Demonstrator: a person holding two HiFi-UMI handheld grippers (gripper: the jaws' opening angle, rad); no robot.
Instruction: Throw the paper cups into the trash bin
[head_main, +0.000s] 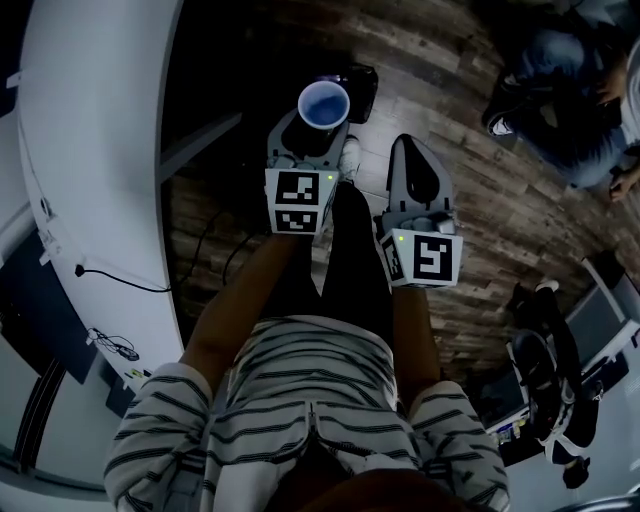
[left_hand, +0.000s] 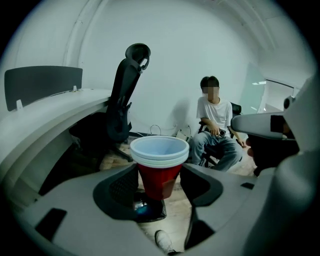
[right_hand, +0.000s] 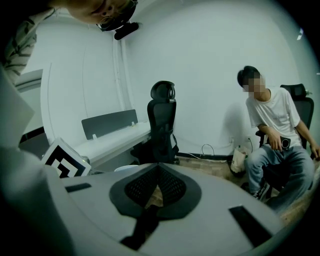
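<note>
L gripper (left_hand: 159, 186): fingers (left_hand: 119, 187) clamp the stack of red paper cups w/ white rims (left_hand: 160, 167), upright, long axis vertical. Black bin (head_main: 356, 84), prob. the trash bin, sits on the wood floor (head_main: 450, 90) below, slightly ahead. R gripper (right_hand: 157, 187) closed, empty.

Wooden floor (head_main: 450, 120) under office chair (right_hand: 162, 115)

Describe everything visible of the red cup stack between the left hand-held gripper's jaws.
The cup stack looks like paper cups nested together: red outside, pale inside, layered white rims on top. It stands upright, mouth open, apparently empty, tapering downward. The left hand-held gripper clamps its lower red wall from both sides; nothing else touches it. It is held in the air above a dark container on the wooden floor.
</note>
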